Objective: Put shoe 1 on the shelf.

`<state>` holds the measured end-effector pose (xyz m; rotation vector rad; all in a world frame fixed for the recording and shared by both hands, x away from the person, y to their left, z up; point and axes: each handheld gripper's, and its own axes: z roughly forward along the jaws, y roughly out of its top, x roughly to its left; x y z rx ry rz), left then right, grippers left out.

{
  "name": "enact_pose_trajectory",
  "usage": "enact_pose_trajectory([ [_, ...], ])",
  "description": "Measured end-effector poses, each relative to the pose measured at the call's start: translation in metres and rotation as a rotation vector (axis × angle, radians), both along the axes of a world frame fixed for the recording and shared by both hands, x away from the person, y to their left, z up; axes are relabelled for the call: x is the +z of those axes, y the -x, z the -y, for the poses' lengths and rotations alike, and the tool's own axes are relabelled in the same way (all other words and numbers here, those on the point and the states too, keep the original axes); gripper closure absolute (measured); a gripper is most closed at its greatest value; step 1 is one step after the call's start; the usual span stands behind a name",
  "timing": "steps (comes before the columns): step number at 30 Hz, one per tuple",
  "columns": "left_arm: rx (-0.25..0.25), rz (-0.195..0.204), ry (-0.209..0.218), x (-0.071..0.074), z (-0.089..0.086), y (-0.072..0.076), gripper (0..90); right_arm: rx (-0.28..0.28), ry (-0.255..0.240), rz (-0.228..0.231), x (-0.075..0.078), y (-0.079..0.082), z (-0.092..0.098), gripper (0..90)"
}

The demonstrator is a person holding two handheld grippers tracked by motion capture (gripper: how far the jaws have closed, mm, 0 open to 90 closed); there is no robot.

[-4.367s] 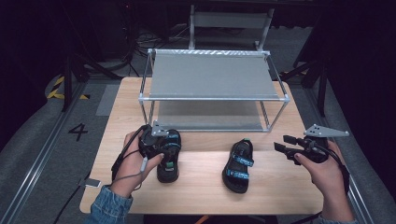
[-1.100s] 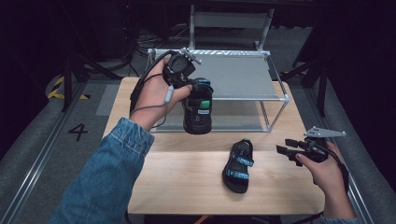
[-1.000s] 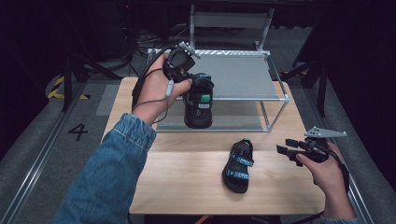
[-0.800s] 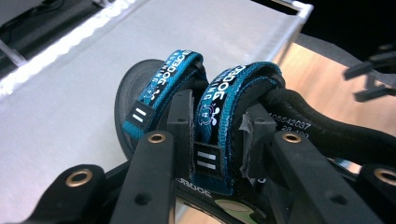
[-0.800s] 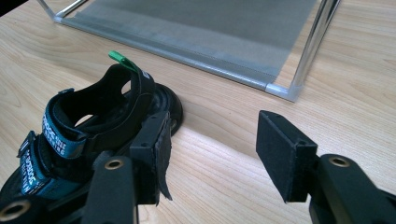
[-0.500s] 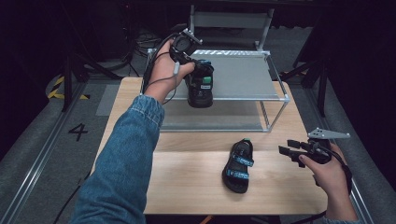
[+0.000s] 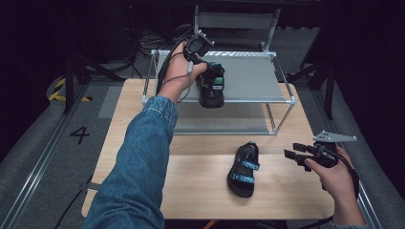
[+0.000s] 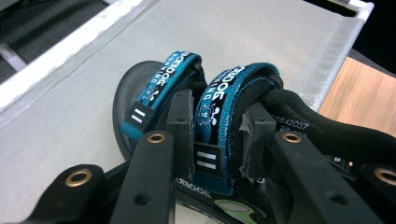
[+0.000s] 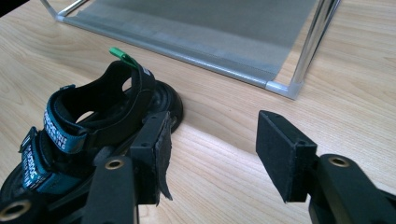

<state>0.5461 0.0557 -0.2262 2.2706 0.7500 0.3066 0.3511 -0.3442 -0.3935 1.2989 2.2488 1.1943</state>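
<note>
A black sandal with blue straps [image 7: 211,88], clamped by its strap between the pads of the left gripper [image 8: 217,135], sits over the grey top shelf [image 7: 248,78] of the metal rack [image 7: 292,101]. To finish well, lower it until the sole lies flat before letting go. The second sandal [image 7: 243,168] lies on the table [image 7: 200,162] beside the right gripper [image 9: 210,144], whose jaws stand apart and empty.

Left gripper [image 7: 206,78] jaws clamped; right gripper [image 7: 294,151] jaws apart
</note>
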Motion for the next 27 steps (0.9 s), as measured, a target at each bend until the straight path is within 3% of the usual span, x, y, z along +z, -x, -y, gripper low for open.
enact_pose_trajectory([
  [8, 0.028, -0.011, -0.025, -0.008, -0.004, -0.006, 70.6, 0.008, 0.003, -0.003, -0.001, 0.000, -0.003, 46.2],
  [10, 0.035, -0.017, 0.001, -0.011, -0.007, -0.008, 69.6, 0.009, 0.002, -0.001, 0.000, 0.000, -0.003, 46.3],
  [12, 0.037, -0.009, 0.048, -0.013, -0.008, -0.008, 63.2, 0.010, 0.008, -0.001, -0.001, 0.000, -0.004, 46.2],
  [15, 0.043, 0.005, 0.021, -0.012, -0.008, -0.006, 51.2, 0.013, 0.008, -0.003, 0.000, 0.000, -0.005, 46.2],
  [21, 0.116, 0.047, 0.058, -0.003, -0.011, 0.015, 41.0, 0.015, 0.007, 0.001, 0.000, 0.000, -0.006, 46.1],
  [24, 0.120, 0.070, 0.050, 0.006, -0.016, 0.029, 38.8, 0.016, 0.007, 0.004, 0.001, 0.000, -0.006, 46.1],
  [27, 0.091, 0.070, 0.062, 0.014, -0.018, 0.047, 39.0, 0.013, 0.007, 0.004, 0.001, 0.001, -0.006, 46.0],
])
